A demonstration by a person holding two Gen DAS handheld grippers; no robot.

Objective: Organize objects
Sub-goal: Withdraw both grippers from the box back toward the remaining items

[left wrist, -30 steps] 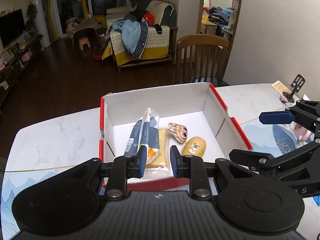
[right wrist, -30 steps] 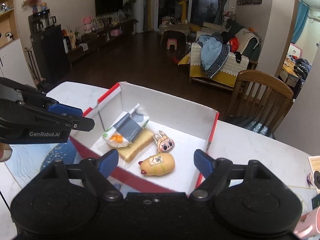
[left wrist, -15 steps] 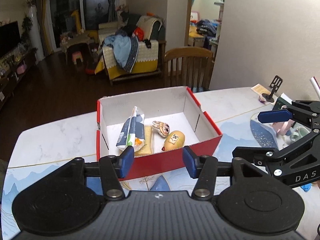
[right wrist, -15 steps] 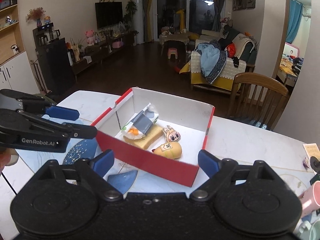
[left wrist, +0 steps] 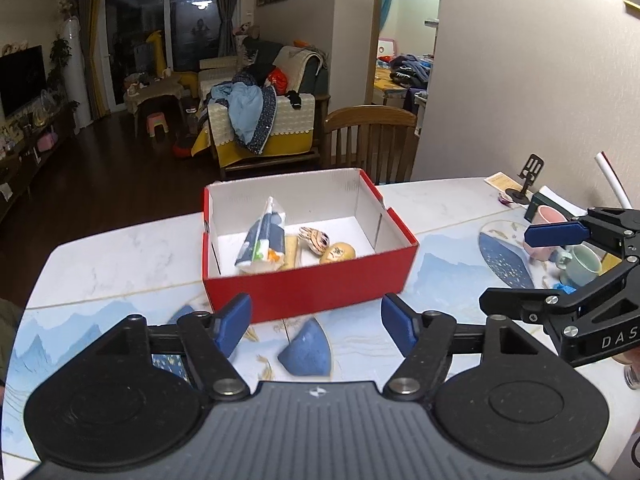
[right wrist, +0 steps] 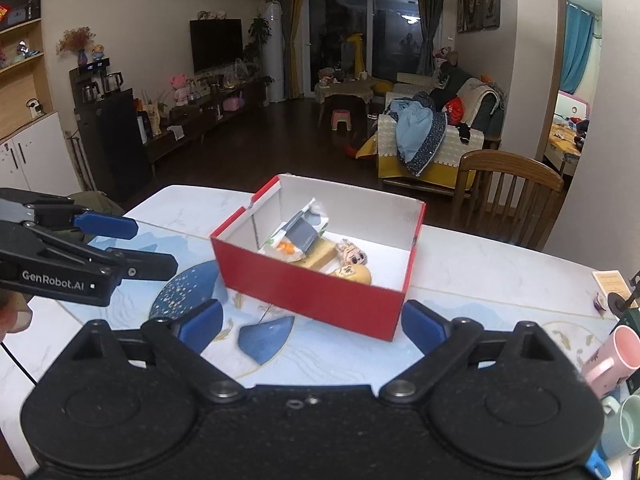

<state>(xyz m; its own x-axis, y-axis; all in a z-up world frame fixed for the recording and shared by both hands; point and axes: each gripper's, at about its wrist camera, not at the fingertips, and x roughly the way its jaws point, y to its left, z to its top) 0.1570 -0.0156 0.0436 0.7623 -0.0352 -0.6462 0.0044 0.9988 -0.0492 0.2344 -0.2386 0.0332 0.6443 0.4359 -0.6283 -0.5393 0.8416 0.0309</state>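
Red cardboard box [left wrist: 308, 288] open-topped and white inside, standing on the pale marbled desk [left wrist: 120, 256] about mid-desk, just beyond both sets of blue pads. Inside, toward the left wall in the left wrist view: a snack packet [left wrist: 262, 240] leaning tilted against that wall, lying over a bread slice [left wrist: 291, 250]. Just right of the bread, a small doll head [left wrist: 314, 238], and nearer the front wall a yellow toy [left wrist: 338, 253], the two close together, whether touching not clear. Right half of the box floor bare.

Left claw [left wrist: 316, 322] spread apart with nothing between the pads, jaws just lately opening; held near the box's front wall, apart from it. Right claw [right wrist: 313, 326] spread very wide, also just lately opening, gripping nothing, with the near corner of the box showing between its pads but not touched. Each claw seen side-on in the other's view: right one at the right edge, left one at the left edge, both above the desk and clear of the box.

Pink mug [left wrist: 550, 216] and green mug [left wrist: 582, 266] at the right end of the desk, well apart from the box. Wooden chair [left wrist: 372, 140] at the far side of the desk.
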